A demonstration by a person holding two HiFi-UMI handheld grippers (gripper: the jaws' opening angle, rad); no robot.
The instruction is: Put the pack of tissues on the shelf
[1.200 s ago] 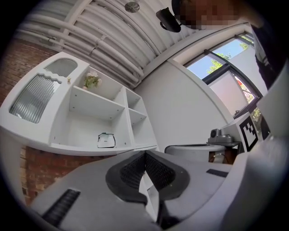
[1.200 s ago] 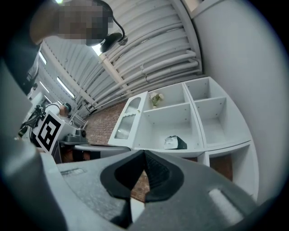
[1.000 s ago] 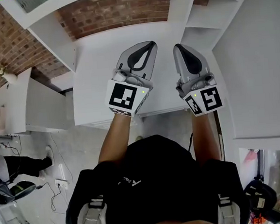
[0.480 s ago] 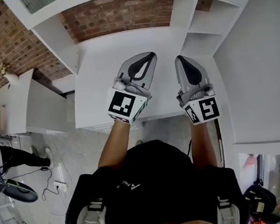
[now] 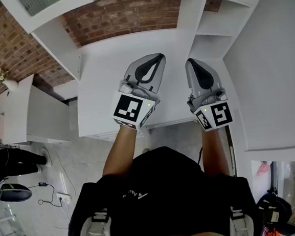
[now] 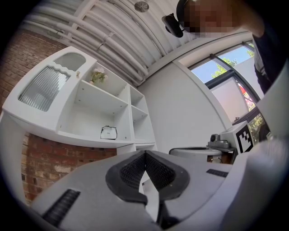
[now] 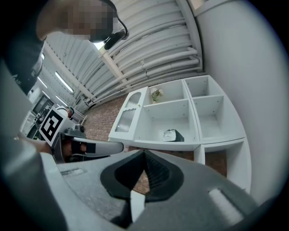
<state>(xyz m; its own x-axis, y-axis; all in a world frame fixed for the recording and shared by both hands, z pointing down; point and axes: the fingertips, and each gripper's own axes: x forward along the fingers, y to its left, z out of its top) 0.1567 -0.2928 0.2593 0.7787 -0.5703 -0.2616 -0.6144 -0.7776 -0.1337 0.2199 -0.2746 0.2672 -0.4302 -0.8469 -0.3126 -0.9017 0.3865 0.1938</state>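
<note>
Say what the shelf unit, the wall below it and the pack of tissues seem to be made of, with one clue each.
Shelf unit: probably painted or laminated board; smooth matt white panels.
Wall: bare brick; red-brown courses with pale mortar joints.
Pack of tissues: likely soft plastic film, judging by its crumpled outline; too small to be sure.

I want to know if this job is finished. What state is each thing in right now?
Pack of tissues: resting on the shelf, with nothing touching it.
Left gripper: shut, empty.
Right gripper: shut, empty.
Small plant: upright in the compartment above the tissues.
</note>
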